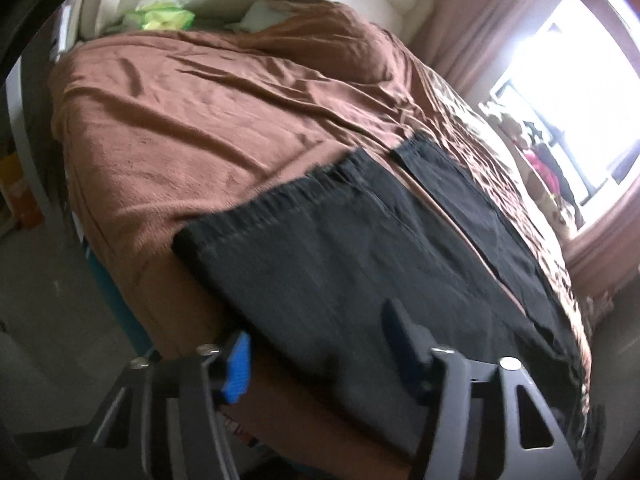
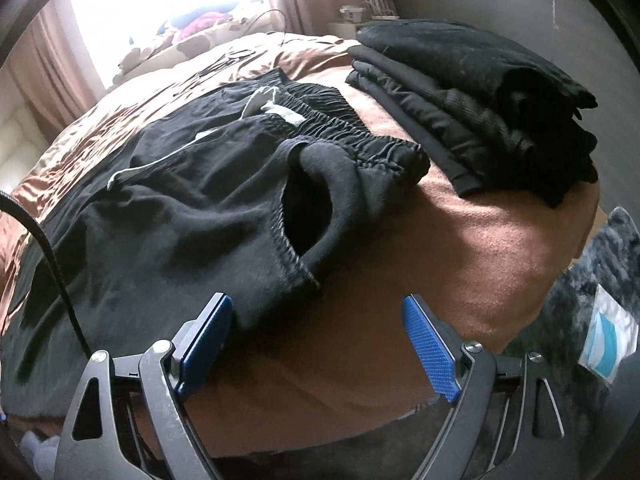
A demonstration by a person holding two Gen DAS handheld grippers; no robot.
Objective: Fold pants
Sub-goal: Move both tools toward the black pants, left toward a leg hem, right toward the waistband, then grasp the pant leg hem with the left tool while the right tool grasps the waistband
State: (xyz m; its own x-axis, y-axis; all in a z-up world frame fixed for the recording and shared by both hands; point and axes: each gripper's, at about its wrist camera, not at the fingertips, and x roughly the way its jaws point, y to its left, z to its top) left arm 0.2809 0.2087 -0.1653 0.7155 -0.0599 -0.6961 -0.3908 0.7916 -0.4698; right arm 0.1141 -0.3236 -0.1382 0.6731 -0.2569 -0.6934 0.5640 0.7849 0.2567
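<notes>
Now: black pants (image 2: 192, 200) flat on brown blanket (image 2: 460, 248), waistband beside folded dark stack (image 2: 480, 112). Left gripper (image 1: 320, 360) spread wide over leg fabric, grasping nothing. Right gripper (image 2: 316, 344) likewise released, above blanket edge.

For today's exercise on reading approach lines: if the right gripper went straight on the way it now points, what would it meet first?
Probably the brown blanket: the right gripper is open with bare blanket between its fingers. The black pants lie just left of that line, their edge beside the left finger, so depth leaves some doubt.
</notes>
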